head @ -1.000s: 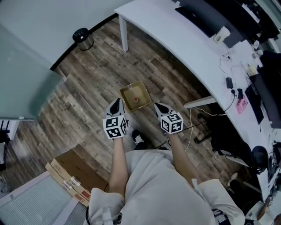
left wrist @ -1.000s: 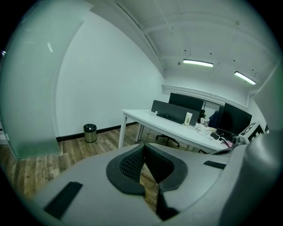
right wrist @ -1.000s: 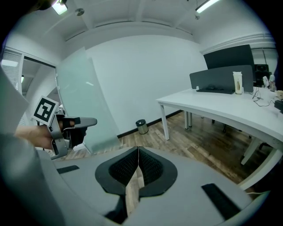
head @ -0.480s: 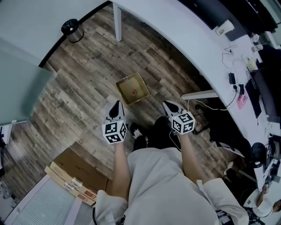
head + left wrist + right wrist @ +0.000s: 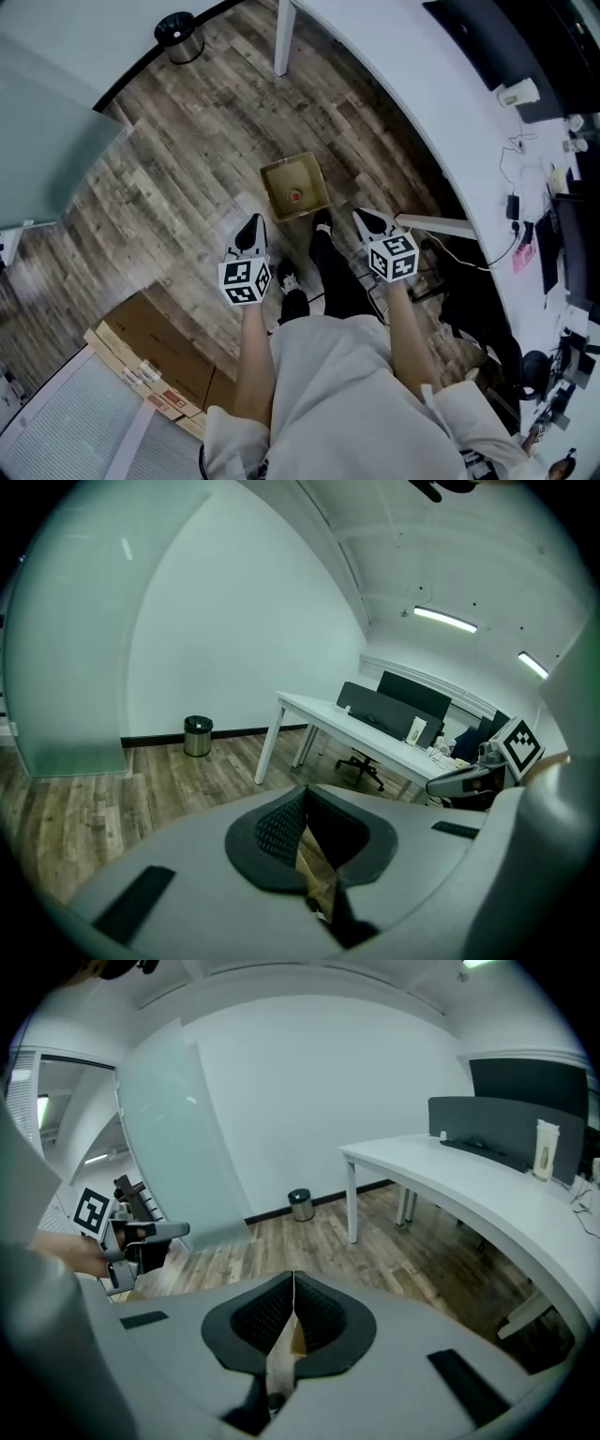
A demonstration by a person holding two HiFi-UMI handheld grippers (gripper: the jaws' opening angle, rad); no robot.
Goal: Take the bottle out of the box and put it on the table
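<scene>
An open cardboard box (image 5: 314, 177) stands on the wooden floor in the head view. Inside it a bottle with a red cap (image 5: 295, 196) stands upright. My left gripper (image 5: 250, 228) hangs just short of the box and to its left, jaws together and empty. To the right of the box, my right gripper (image 5: 367, 220) is at about the same distance, also shut and empty. The left gripper view shows the left gripper (image 5: 305, 789) with its tips meeting, and the right gripper (image 5: 293, 1274) looks the same in its own view. The white table (image 5: 403, 84) curves along the upper right.
The person's black-clad leg and shoe (image 5: 323, 230) stand right beside the box. A white table leg (image 5: 284, 42) and a round bin (image 5: 178, 33) are beyond it. Flat cardboard cartons (image 5: 155, 361) lie at the lower left. Cables and dark gear (image 5: 459, 300) crowd the floor under the table.
The person has stepped toward the box, with a leg now beside it. Both grippers have come down and closer to the box, still shut.
</scene>
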